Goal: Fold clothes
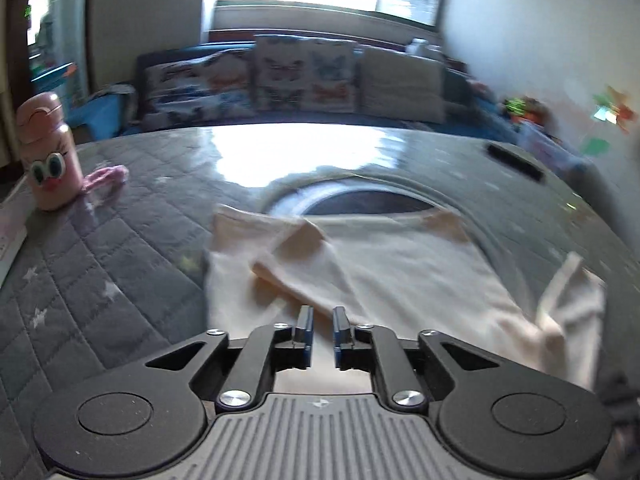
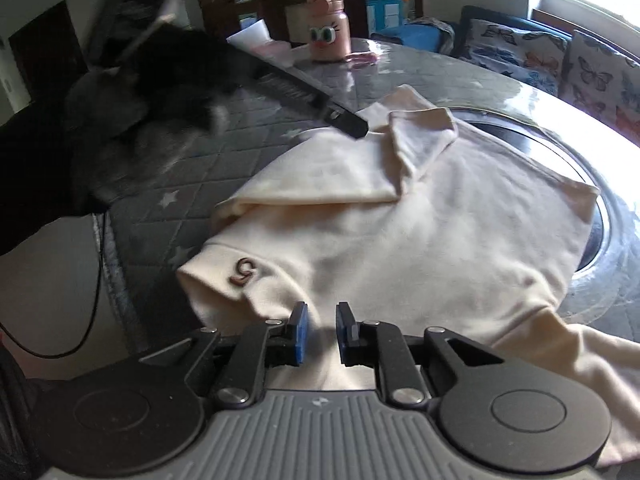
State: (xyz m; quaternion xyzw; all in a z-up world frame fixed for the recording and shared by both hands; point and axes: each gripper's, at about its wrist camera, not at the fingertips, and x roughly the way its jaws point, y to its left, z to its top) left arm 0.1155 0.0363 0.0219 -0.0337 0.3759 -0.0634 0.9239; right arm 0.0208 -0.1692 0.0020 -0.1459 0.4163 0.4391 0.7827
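Observation:
A cream sweatshirt (image 1: 384, 264) lies spread on the grey quilted table (image 1: 120, 248), one sleeve folded across its body. It also shows in the right wrist view (image 2: 400, 216), with a small brown "5" mark (image 2: 243, 271) near the hem. My left gripper (image 1: 322, 320) hovers over the shirt's near edge, jaws slightly apart and empty. My right gripper (image 2: 321, 320) hovers over the hem, jaws slightly apart and empty. The left gripper also shows in the right wrist view (image 2: 352, 125) as a dark blurred shape by the folded sleeve.
A pink bottle with cartoon eyes (image 1: 50, 152) stands at the table's left, a pink strap (image 1: 106, 178) beside it. A round dark inset (image 1: 368, 200) sits in the table's middle, partly under the shirt. A sofa with butterfly cushions (image 1: 304, 76) lies beyond.

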